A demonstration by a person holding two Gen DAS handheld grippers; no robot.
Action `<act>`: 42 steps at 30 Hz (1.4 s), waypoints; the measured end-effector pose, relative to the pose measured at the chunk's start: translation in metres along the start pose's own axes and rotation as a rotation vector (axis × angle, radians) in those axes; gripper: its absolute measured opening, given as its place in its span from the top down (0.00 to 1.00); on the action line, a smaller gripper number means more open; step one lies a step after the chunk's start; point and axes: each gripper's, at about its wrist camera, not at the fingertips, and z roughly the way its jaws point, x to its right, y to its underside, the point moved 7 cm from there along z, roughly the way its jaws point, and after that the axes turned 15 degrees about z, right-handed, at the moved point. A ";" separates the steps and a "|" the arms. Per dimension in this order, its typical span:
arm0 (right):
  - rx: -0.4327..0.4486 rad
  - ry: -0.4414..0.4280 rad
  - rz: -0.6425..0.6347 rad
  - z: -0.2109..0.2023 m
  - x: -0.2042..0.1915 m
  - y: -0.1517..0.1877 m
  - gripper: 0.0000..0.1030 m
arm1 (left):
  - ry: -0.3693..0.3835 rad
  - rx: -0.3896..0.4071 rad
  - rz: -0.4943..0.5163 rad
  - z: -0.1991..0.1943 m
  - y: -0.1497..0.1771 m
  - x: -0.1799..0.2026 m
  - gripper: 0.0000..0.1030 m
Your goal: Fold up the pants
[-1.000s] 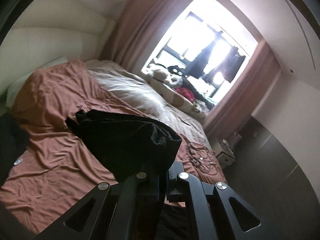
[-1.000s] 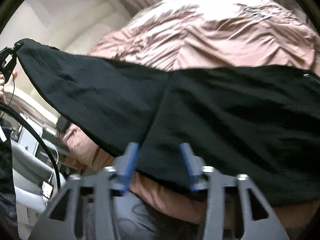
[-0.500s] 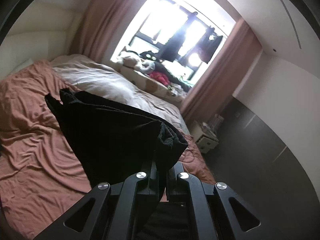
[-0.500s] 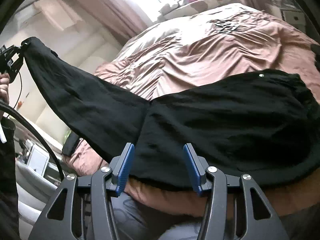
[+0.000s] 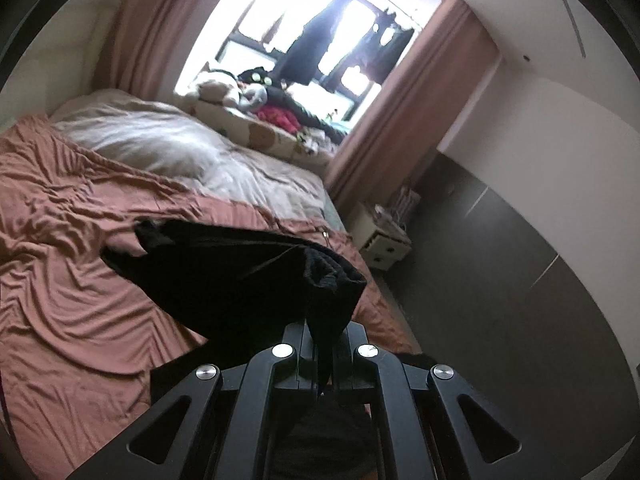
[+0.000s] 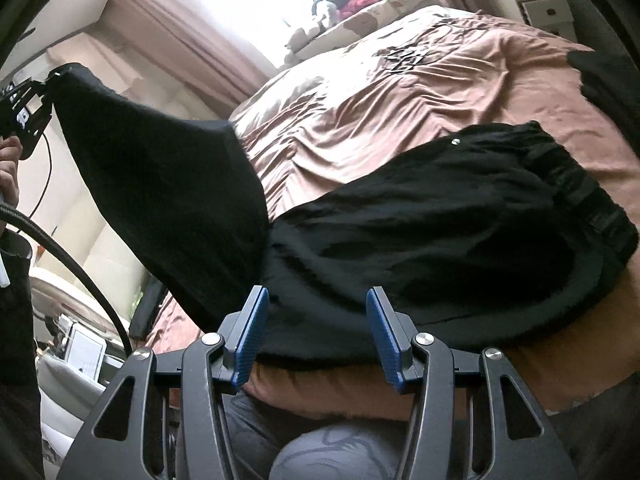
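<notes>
Bedroom, rust-pink bed point(image 6: 400, 92): pants point(image 6: 440, 240) half lifted for a fold.
My left gripper point(image 5: 320, 344) clamps the leg end at upper left, raised to carry it over the waistband lying centre-right; my right gripper point(image 6: 316, 328) waits half-open, gripping nothing.

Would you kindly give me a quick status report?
Left gripper shut on pants leg end, lifted. Right gripper open, empty, over pants on bed. Nothing in the way.
</notes>
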 end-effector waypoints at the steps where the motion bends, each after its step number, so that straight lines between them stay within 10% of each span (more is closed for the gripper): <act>1: 0.004 0.002 0.005 -0.003 0.002 0.000 0.53 | 0.015 -0.019 -0.005 0.012 0.005 0.005 0.96; 29: 0.129 0.063 0.205 -0.090 0.100 0.008 0.34 | 0.364 -0.445 0.126 0.218 0.169 0.163 0.95; 32: 0.126 0.071 0.209 -0.092 0.105 0.011 0.34 | 0.436 -0.534 0.154 0.227 0.197 0.183 0.71; 34: 0.123 0.081 0.211 -0.094 0.107 0.013 0.34 | 0.484 -0.579 0.162 0.226 0.215 0.191 0.34; 42: 0.105 0.092 0.245 -0.094 0.118 0.019 0.34 | 0.496 -0.586 0.184 0.209 0.229 0.167 0.19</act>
